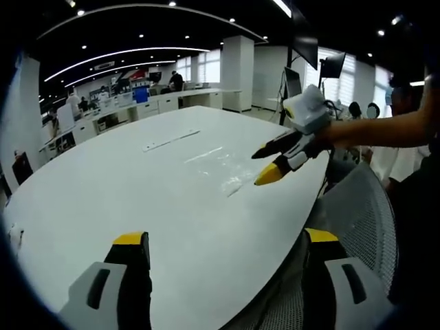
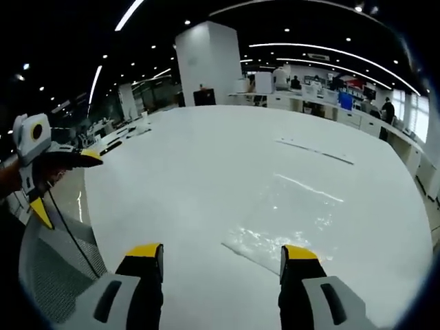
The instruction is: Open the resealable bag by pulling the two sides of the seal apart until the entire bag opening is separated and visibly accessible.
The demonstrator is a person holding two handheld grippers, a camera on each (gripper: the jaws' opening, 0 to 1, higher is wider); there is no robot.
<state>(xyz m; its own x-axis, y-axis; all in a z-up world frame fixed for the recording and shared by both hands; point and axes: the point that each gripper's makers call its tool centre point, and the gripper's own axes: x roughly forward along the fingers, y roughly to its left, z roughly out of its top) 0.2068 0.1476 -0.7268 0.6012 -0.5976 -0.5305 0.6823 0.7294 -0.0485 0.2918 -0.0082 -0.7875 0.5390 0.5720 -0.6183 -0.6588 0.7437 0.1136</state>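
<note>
A clear resealable bag (image 1: 218,170) lies flat on the white table (image 1: 103,185), hard to make out apart from its glints. My right gripper (image 1: 262,168) hovers at the bag's right edge, its jaws apart with nothing between them. In the right gripper view the bag (image 2: 292,220) lies just ahead of the open right gripper (image 2: 223,253), reaching to its right jaw. My left gripper (image 1: 225,239) stands open above the table's near edge, well short of the bag. It also appears open at the far left of the right gripper view, as the left gripper (image 2: 67,184) held in a hand.
A thin white strip (image 1: 172,139) lies on the table beyond the bag, seen also in the right gripper view as a strip (image 2: 316,151). A grey mesh chair (image 1: 357,206) stands against the table's edge. Desks, monitors and people fill the office behind.
</note>
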